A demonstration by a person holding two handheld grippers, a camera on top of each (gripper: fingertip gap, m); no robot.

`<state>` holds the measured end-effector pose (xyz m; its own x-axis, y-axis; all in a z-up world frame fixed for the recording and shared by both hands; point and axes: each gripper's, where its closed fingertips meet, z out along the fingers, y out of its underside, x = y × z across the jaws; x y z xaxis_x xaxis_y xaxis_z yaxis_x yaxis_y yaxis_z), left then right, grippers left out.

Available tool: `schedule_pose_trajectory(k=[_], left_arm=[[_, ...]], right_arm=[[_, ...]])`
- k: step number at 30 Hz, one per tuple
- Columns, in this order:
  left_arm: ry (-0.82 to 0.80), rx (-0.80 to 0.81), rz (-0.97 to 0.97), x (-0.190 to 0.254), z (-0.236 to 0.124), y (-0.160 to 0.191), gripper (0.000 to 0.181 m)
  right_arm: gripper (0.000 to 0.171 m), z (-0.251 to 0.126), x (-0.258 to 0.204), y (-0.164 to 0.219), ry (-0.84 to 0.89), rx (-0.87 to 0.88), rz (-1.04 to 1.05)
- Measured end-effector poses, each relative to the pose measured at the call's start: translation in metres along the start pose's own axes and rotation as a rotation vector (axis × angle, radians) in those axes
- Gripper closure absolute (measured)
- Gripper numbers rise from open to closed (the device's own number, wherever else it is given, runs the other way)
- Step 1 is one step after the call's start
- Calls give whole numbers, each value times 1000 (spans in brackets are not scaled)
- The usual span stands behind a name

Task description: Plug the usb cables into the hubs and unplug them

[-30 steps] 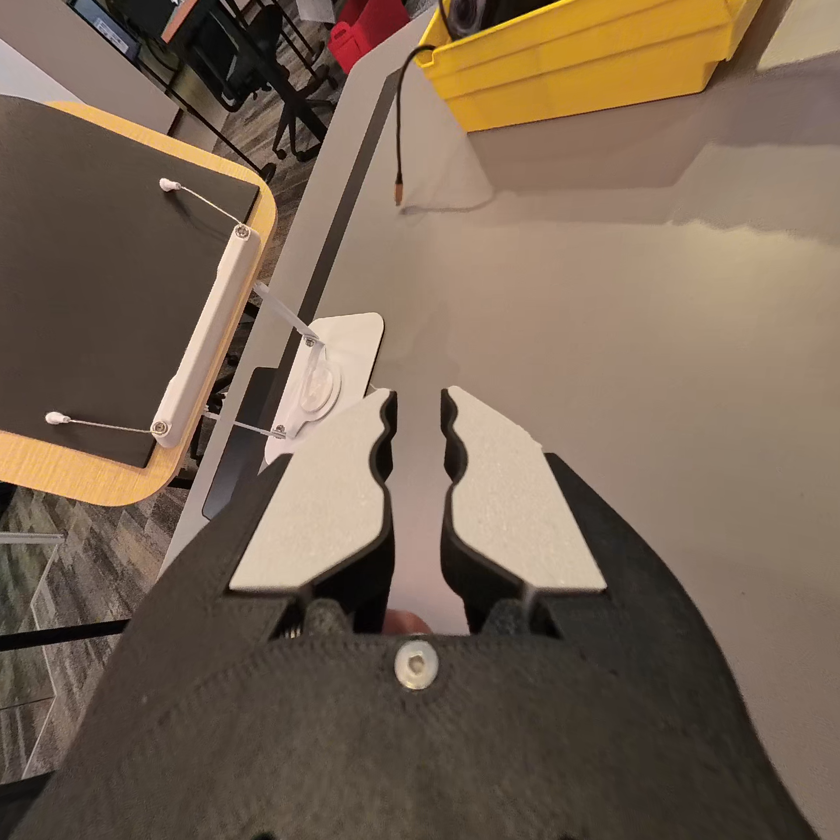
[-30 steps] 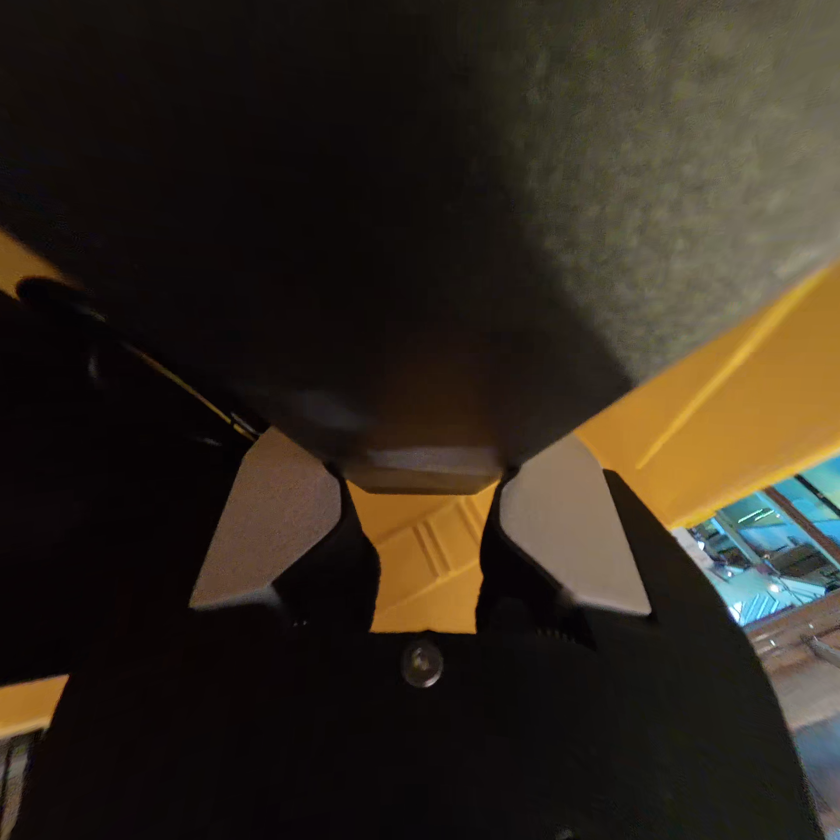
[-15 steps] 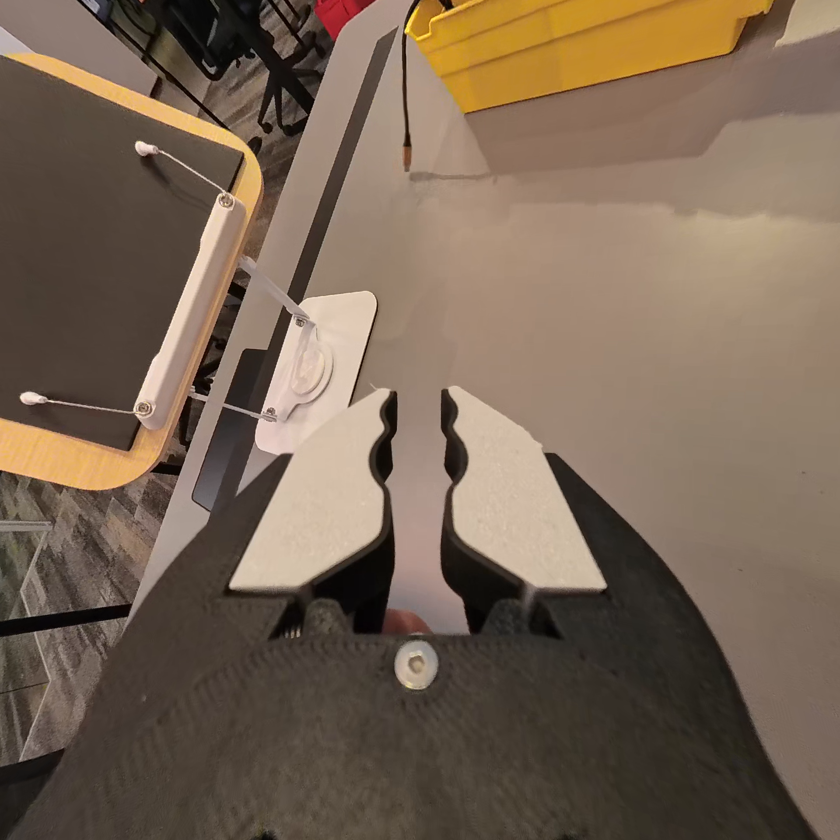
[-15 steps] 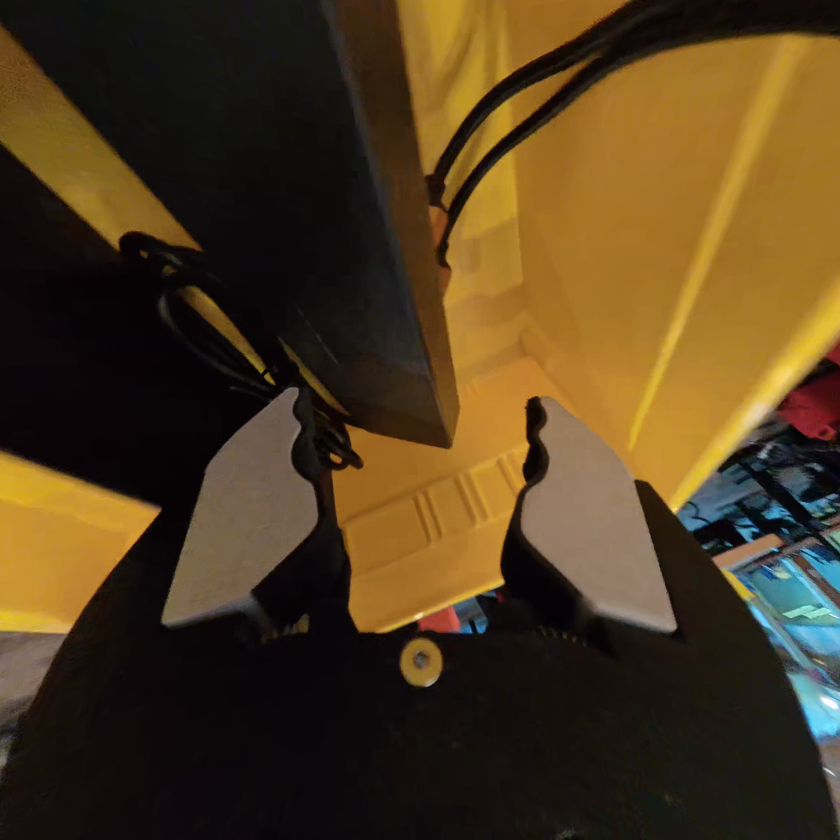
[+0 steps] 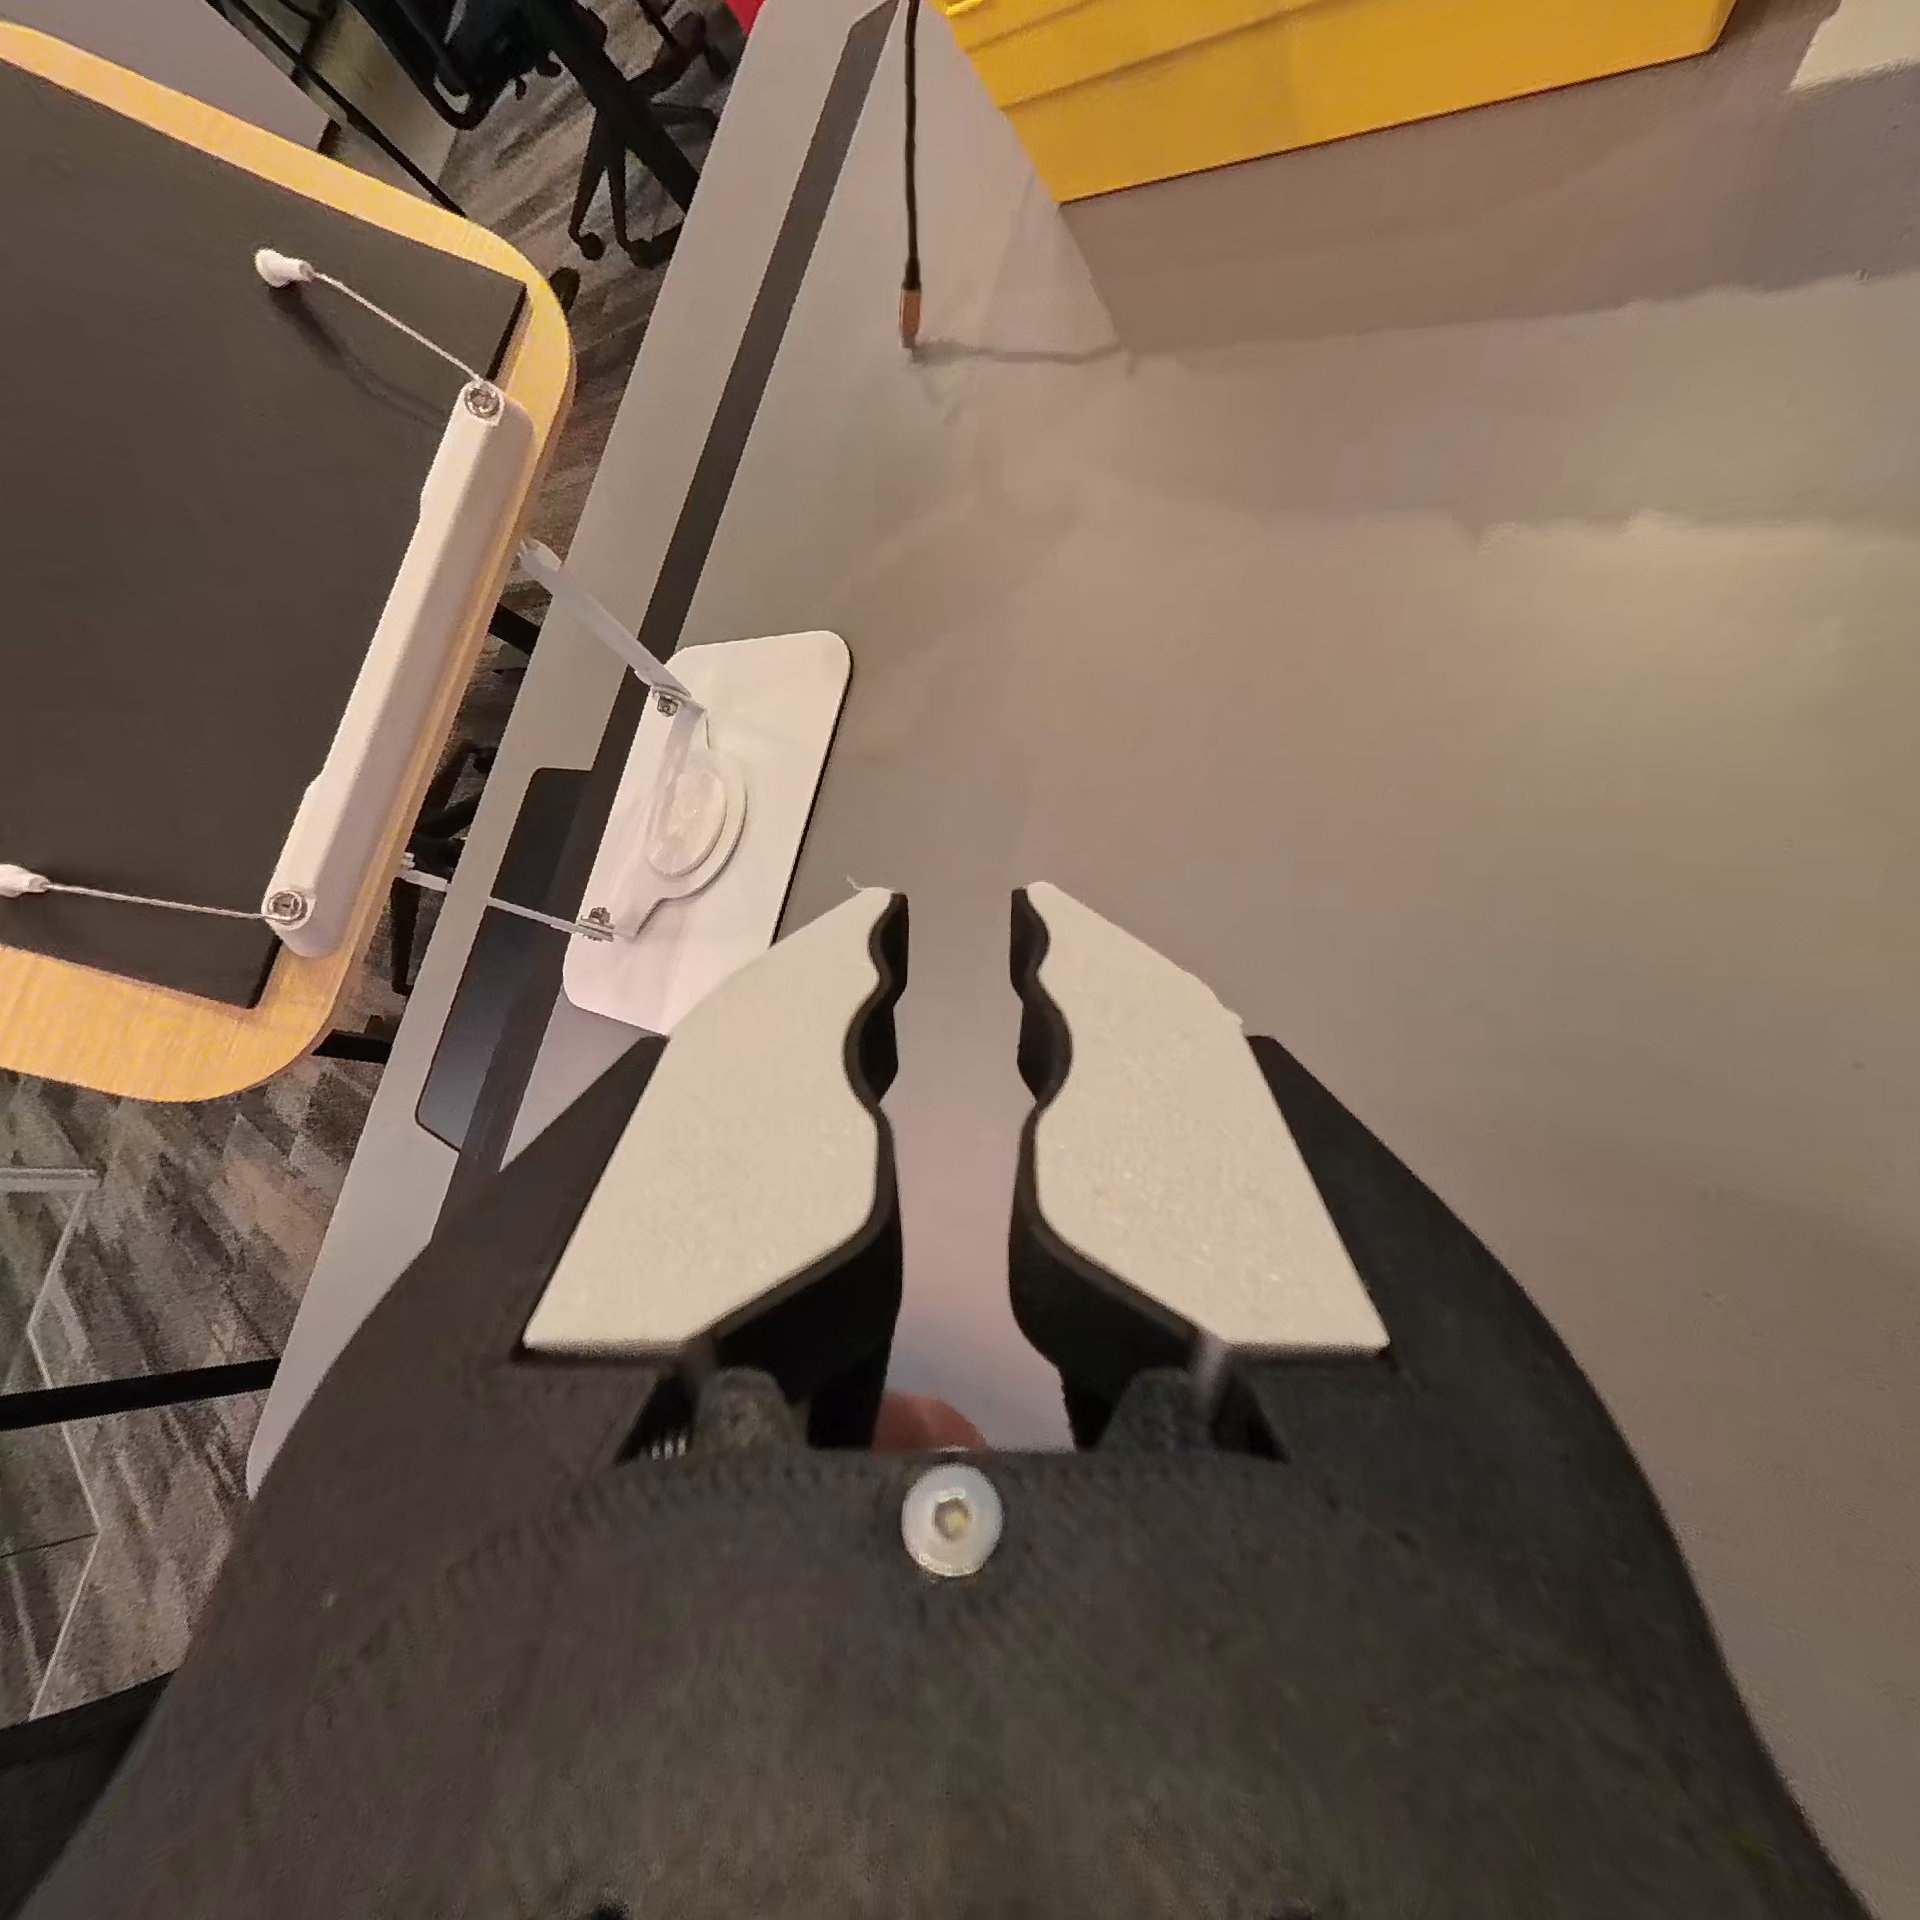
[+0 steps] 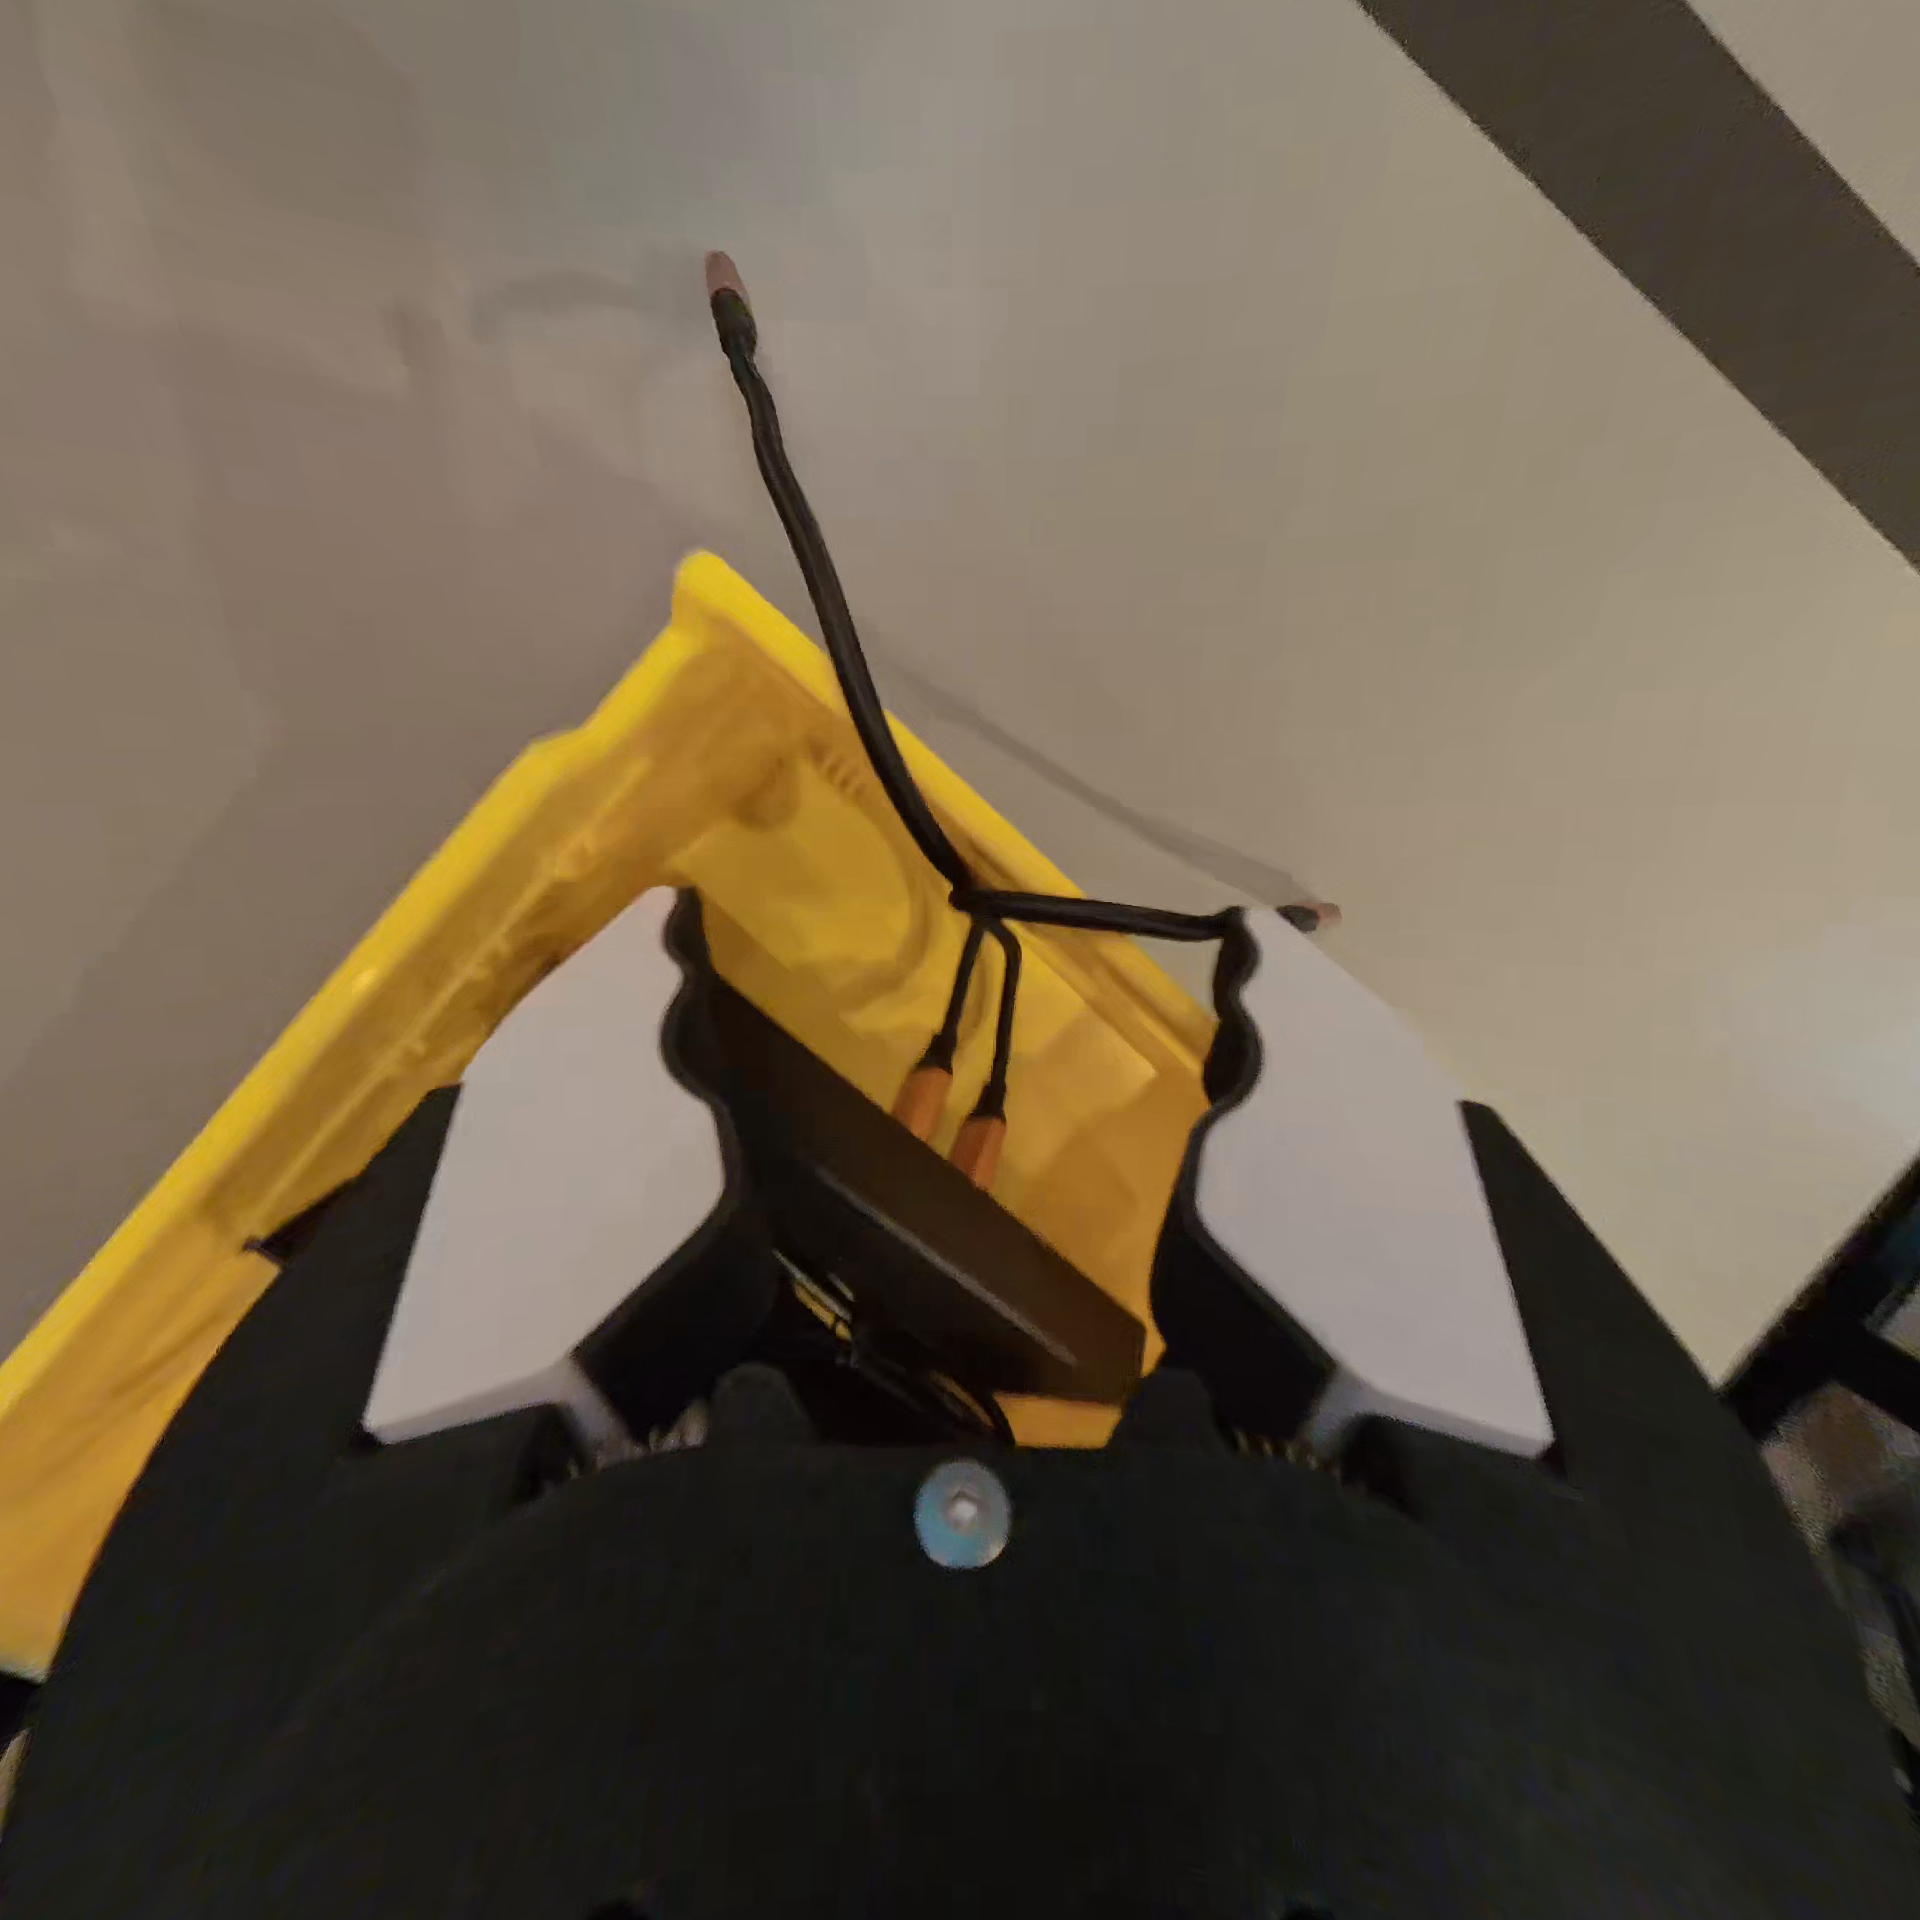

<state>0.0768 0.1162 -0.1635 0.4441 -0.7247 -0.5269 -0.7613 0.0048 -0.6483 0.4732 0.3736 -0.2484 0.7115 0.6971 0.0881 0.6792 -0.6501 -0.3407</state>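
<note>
In the right wrist view a black hub lies in the yellow bin. Two black cables with orange plugs sit in its side. One cable runs over the bin rim onto the grey table; its free end rests there. A second free end lies just past my right finger. My right gripper is wide open and empty above the hub. My left gripper hovers over the bare table, jaws a narrow gap apart and empty. A cable end hangs from the bin.
A white plate with a clear disc and thin metal arms sits at the table's left edge. Beyond that edge stands a wooden table with a black mat. Office chairs stand on the floor farther back. My right fingertips sit around 50 cm from my left ones.
My right gripper let go of the hub, opened wide and pulled back up out of the bin; the hub now lies inside it. The left gripper drifted slightly; its jaws are unchanged.
</note>
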Motion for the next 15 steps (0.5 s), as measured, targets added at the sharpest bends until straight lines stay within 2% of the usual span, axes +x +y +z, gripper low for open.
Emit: schedule_pose_trajectory(k=[2,3,4,9,13,15], left_arm=[[0,5,-8,-1,-1,1,163],[0,5,-11,-2,-1,1,163],[-1,4,-13,-3,-1,3,163],[6,-2,-20,-3,2,8,163],[9,-9,-26,-2,4,11,163],[9,-11,-27,-2,5,12,163]], right_arm=[[99,4,0,-7,-2,37,13],[119,2,1,-12,-3,64,10],[127,1,-2,-16,-30,95,17],[136,-1,-4,-23,-6,143,-60],[143,-21,-8,-41,-7,363,-69],[147,-27,-5,-40,64,396,-124]])
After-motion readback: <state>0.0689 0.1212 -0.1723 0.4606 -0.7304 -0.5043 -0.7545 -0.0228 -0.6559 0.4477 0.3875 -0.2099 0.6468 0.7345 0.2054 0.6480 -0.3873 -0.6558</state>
